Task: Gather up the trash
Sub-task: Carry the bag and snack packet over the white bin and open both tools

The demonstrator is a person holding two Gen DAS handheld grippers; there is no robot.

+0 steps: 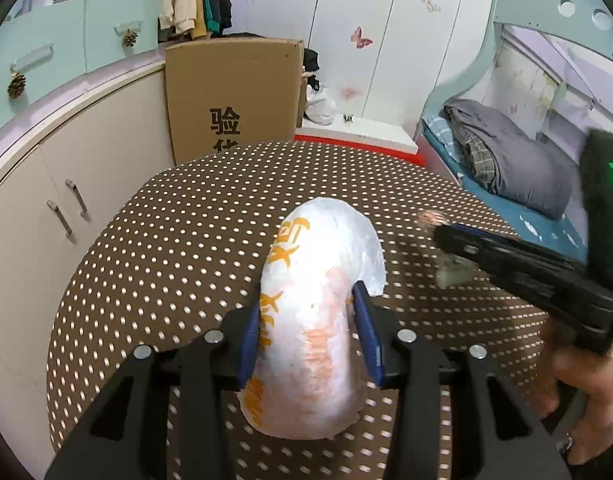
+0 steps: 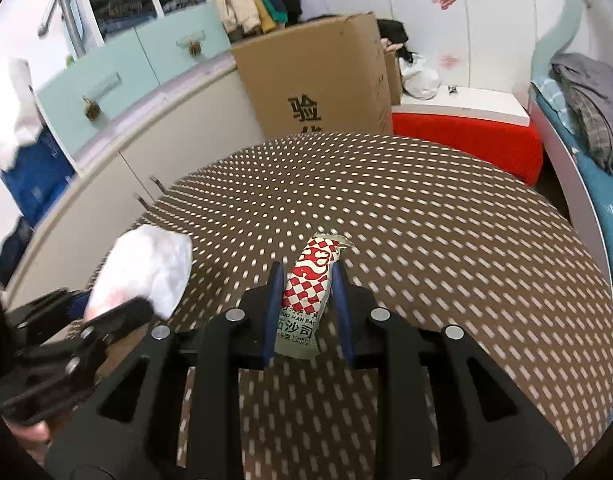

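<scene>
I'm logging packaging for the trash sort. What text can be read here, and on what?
"验", with a cut-off character below: cardboard box.
"沙司", "9克", "TOMATO SAUCE" partly: sauce packet in the right gripper.
Orange print, unreadable: white wrapper in the left gripper.

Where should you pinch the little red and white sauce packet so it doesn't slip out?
Pinch the sauce packet across its flat middle, coming in from its printed bottom end. It is thin and long, so the two flat faces give the pads the most to press on. The right gripper holds it that way now, torn top poking out above the dotted tablecloth.
</scene>
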